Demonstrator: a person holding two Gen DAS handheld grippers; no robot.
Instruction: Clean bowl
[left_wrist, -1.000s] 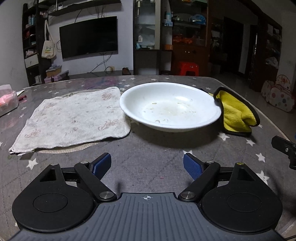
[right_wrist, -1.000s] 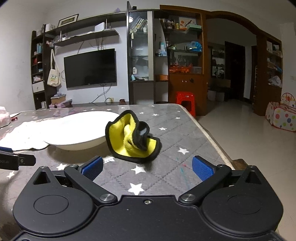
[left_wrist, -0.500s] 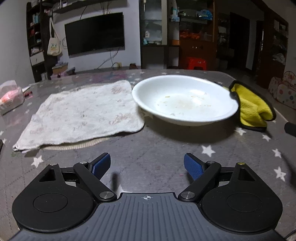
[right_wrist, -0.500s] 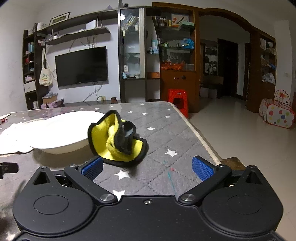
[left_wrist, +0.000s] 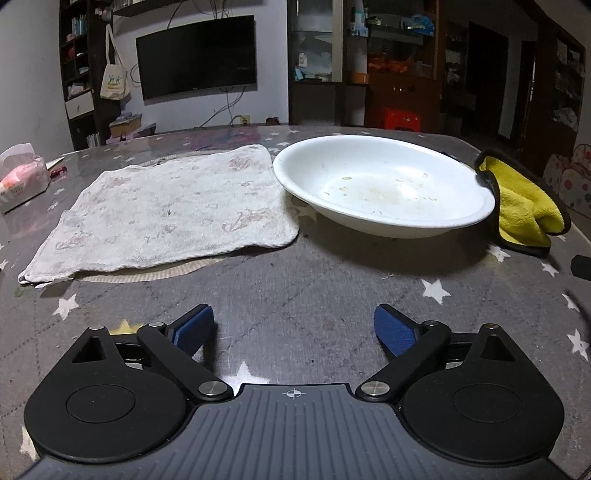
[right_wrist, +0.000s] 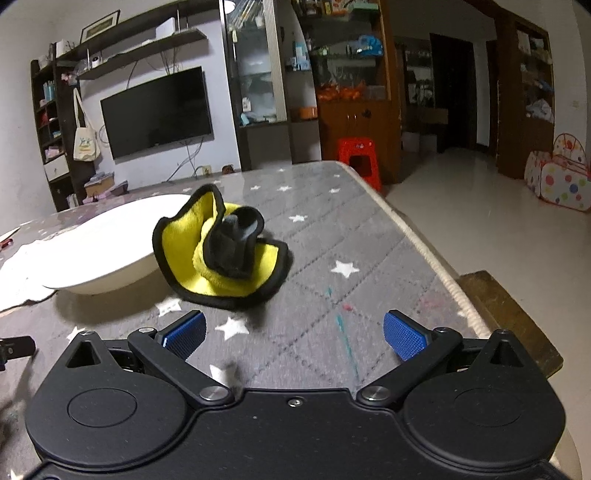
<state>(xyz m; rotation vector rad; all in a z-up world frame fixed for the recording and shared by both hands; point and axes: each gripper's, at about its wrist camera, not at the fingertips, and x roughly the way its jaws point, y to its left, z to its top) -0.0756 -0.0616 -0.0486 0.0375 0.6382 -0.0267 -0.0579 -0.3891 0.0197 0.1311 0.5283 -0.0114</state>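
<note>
A shallow white bowl with food residue sits on the grey star-patterned table; it also shows at the left of the right wrist view. A crumpled yellow cloth with black edging lies against its right side and sits just ahead of my right gripper. My left gripper is open and empty, low over the table in front of the bowl. My right gripper is open and empty, short of the cloth.
A white towel lies flat left of the bowl. A tissue pack sits at the far left. The table's right edge drops to the floor, with a red stool beyond.
My left gripper has swung left, so the bowl sits further right in its view. My right gripper has moved closer to the yellow cloth. Both stay open.
</note>
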